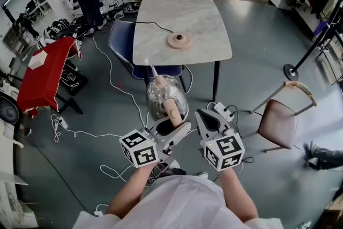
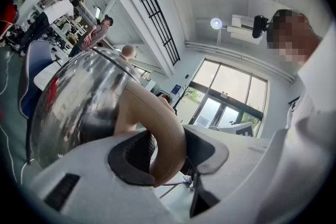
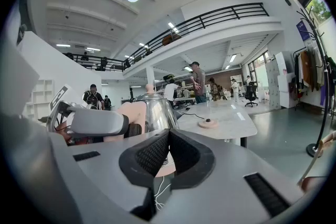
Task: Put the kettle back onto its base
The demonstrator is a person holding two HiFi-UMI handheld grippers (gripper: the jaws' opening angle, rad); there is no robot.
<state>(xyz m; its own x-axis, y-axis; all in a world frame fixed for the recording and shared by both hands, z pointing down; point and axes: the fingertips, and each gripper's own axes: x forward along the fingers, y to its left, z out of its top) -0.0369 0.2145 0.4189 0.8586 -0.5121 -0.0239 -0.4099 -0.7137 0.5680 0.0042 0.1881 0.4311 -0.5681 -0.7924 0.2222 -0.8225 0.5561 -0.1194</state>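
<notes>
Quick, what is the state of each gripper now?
Left gripper: closed on the kettle handle.
Right gripper: closed, empty.

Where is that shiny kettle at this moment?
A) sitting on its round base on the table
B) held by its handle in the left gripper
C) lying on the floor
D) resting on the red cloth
B: the jaws of the left gripper are closed on the tan handle of the kettle, while the base sits bare on the table.
</notes>
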